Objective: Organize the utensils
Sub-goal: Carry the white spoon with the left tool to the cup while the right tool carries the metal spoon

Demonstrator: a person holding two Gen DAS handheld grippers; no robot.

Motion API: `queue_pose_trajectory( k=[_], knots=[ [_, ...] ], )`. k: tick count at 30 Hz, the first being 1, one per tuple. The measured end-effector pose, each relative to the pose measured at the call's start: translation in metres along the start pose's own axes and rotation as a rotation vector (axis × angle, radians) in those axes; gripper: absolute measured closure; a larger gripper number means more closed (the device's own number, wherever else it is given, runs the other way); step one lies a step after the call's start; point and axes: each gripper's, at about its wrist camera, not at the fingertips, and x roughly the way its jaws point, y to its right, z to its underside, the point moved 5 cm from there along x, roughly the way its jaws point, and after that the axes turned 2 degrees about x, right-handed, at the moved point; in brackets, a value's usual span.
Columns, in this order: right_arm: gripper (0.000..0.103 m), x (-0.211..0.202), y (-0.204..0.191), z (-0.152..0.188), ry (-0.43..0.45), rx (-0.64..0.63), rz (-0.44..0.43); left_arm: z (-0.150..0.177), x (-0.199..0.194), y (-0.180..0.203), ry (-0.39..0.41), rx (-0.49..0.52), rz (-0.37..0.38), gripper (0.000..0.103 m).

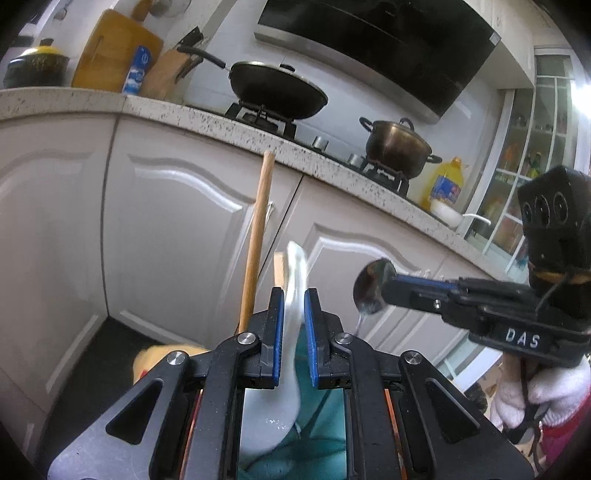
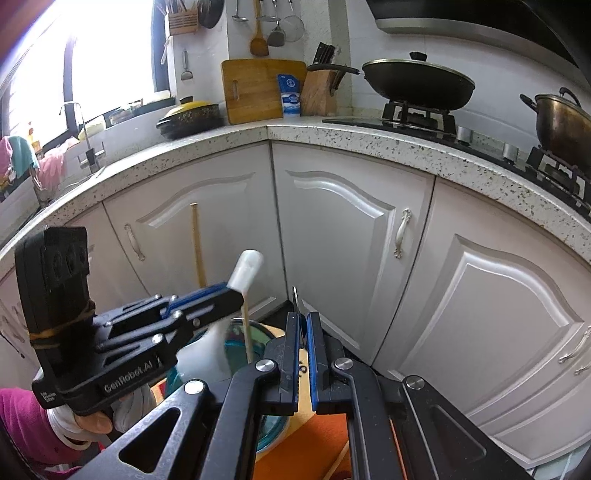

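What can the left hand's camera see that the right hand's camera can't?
Only the left wrist view shows the yellow oil bottle and the round bowl of the shiny metal spoon in the right gripper.

Only the right wrist view shows the sink tap by the window and the utensils hanging on the wall.

Both show the white ceramic spoon clamped in the left gripper, the wooden stick, the black wok and the metal pot.

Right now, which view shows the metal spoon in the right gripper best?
The left wrist view: the metal spoon shows its bowl side-on, clamped in the right gripper. The right wrist view shows only the metal spoon's thin edge poking up between its own fingers.
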Motion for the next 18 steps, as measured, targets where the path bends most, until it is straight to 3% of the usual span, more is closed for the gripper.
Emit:
queue_pose_trajectory(
  k=[9,18],
  knots=[
    [0.098,0.010,0.003,0.009,-0.046,0.046,-0.030,0.003,-0.006,-0.003,-0.027,-0.018,-0.009,0.094],
    [0.097,0.012,0.003,0.010,-0.069,0.056,-0.044,0.013,-0.025,-0.003,-0.115,-0.013,0.002,0.094]
  ],
)
